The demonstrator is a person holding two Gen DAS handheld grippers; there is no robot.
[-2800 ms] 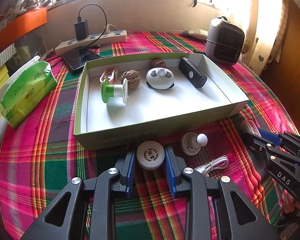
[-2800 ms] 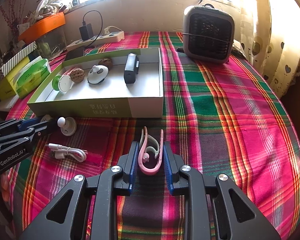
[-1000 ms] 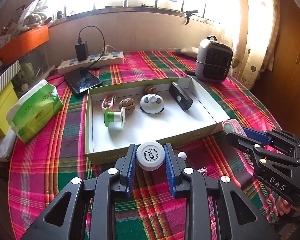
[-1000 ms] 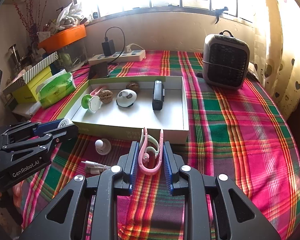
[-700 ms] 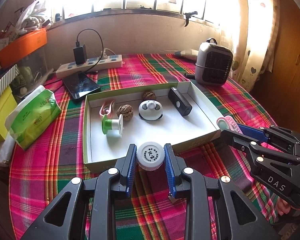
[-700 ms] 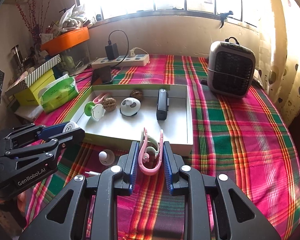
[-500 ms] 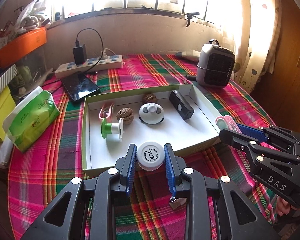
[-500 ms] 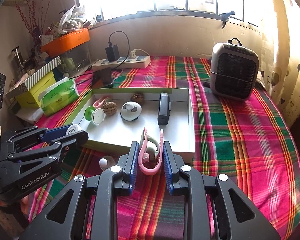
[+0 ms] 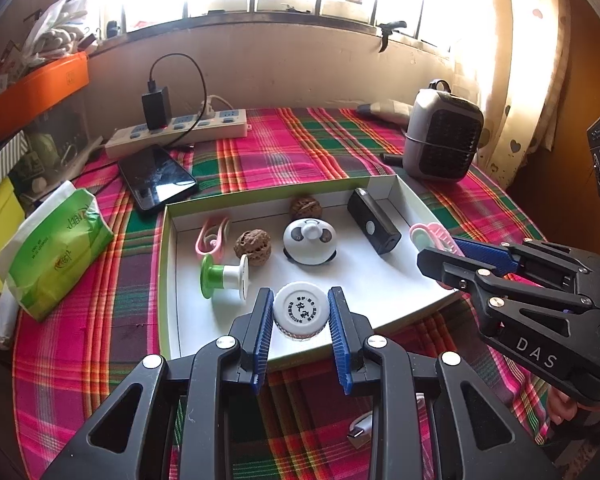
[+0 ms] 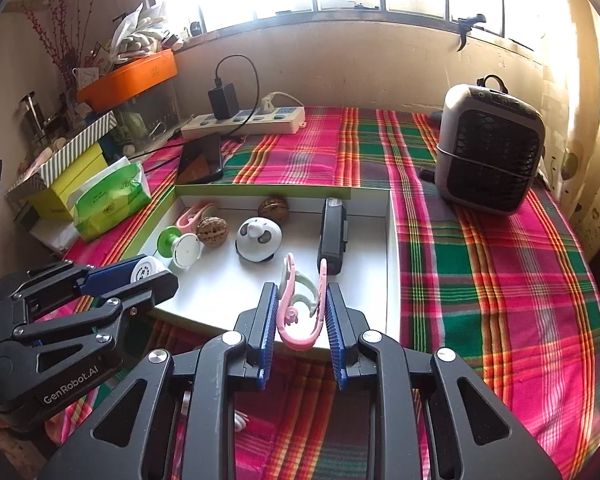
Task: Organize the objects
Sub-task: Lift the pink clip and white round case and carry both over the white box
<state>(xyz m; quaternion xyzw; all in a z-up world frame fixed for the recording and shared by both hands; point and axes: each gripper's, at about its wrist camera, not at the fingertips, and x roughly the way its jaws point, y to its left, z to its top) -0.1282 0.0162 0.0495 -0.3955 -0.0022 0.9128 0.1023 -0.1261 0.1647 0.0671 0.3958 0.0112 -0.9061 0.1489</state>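
Observation:
My left gripper [image 9: 300,312] is shut on a small round white-capped jar [image 9: 300,309] and holds it over the front edge of the green-rimmed white box [image 9: 384,288]. My right gripper [image 10: 300,304] is shut on a pink clip [image 10: 300,308] and holds it over the box's front right part [image 10: 392,240]. In the box lie a green-and-white spool [image 9: 224,276], two walnuts [image 9: 253,242], a panda-faced round item [image 9: 309,242], a black device [image 9: 373,220] and another pink clip [image 9: 212,236]. Each gripper shows in the other's view: the right one [image 9: 432,254], the left one [image 10: 156,276].
A tissue pack [image 9: 56,244], phone [image 9: 158,178] and power strip [image 9: 180,128] lie left and behind the box. A small heater [image 9: 442,136] stands at the back right. A white cable [image 9: 364,428] lies on the plaid cloth in front of the box.
Both grippers have lifted their objects off the cloth and moved forward; they now hang over the box instead of in front of it.

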